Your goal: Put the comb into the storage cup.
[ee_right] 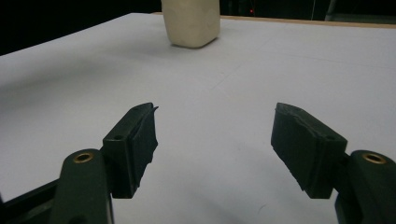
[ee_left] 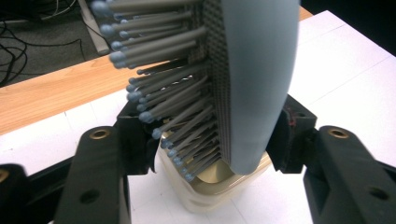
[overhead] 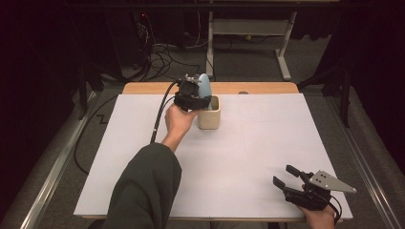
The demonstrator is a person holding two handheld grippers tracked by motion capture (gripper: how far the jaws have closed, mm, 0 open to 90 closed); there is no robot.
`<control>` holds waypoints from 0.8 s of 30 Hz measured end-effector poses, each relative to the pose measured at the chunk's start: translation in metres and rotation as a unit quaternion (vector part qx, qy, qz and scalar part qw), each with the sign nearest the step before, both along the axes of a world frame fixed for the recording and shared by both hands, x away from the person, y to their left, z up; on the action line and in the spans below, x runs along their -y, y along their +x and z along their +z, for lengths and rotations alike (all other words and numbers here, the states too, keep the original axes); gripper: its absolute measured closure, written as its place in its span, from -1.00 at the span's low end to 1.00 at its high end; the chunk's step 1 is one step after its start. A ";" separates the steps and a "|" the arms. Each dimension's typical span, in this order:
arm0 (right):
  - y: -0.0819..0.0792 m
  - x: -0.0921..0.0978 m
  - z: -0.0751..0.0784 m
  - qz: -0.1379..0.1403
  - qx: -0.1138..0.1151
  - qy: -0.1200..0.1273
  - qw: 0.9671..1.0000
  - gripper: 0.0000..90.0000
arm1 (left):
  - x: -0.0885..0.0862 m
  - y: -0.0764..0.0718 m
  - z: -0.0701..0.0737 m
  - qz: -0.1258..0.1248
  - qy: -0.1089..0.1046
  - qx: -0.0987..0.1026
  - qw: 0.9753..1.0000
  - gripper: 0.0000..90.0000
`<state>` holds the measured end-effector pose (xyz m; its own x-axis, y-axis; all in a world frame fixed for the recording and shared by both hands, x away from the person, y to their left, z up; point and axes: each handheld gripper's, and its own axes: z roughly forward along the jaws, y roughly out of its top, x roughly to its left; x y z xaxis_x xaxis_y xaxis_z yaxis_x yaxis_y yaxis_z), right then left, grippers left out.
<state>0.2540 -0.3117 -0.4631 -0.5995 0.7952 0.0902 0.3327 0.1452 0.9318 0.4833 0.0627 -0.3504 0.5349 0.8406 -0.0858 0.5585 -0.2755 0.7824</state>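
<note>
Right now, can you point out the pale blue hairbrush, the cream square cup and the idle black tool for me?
Pale blue hairbrush (ee_left: 261, 79): left gripper view, on its smooth back.
Cream square cup (overhead: 209, 118): high view, on its front wall.
Idle black tool (overhead: 287, 175): high view, between its open jaw tips.

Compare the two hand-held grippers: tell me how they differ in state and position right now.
The left hand-held gripper is shut on a blue-grey hairbrush; the right hand-held gripper is open and holds nothing. The left one is raised above the cream cup near the table's far edge; the right one sits low over the white table at its near right corner. Both are black, two-jawed, and held in a hand.
</note>
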 end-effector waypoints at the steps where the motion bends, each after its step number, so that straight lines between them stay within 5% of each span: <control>1: 0.000 0.000 0.000 0.000 0.001 -0.001 1.000 -0.30 | 0.000 0.000 0.000 0.000 -0.002 0.001 1.000 -0.06; 21: 0.000 0.001 0.000 -0.002 0.002 0.001 1.000 -0.30 | -0.022 -0.010 0.004 0.011 0.024 0.013 1.000 -0.33; 24: 0.000 0.001 0.000 -0.003 0.002 0.001 1.000 -0.30 | -0.029 -0.014 0.003 0.014 0.012 0.017 1.000 -0.33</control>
